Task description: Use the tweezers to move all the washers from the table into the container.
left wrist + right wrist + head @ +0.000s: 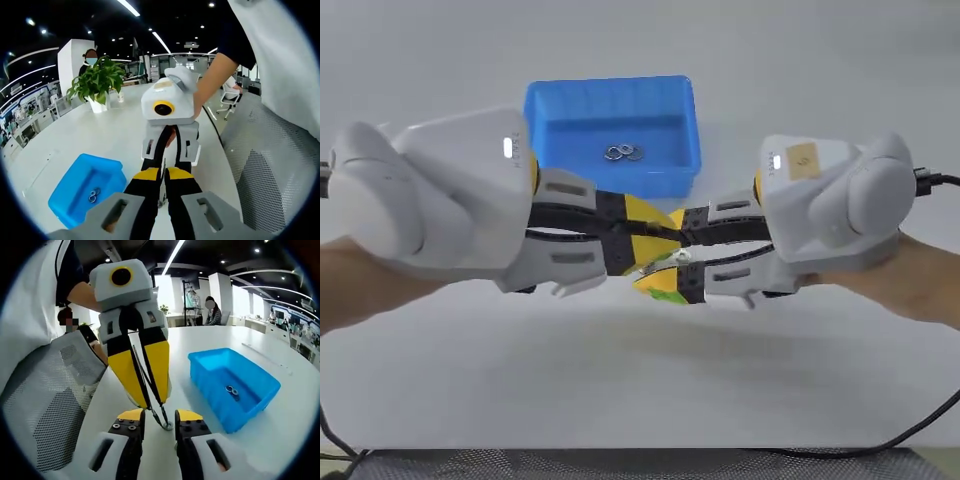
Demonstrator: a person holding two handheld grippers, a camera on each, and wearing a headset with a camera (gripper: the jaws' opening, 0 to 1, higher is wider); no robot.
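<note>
Tweezers (142,371) in left gripper (151,400) jaws, washer (168,426) at tip; tan label (803,161) unreadable.

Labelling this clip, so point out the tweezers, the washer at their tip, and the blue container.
tweezers (149,391), right gripper view, on one leg.
washer (168,426), right gripper view, on its rim.
blue container (255,407), right gripper view, outer wall.
</note>
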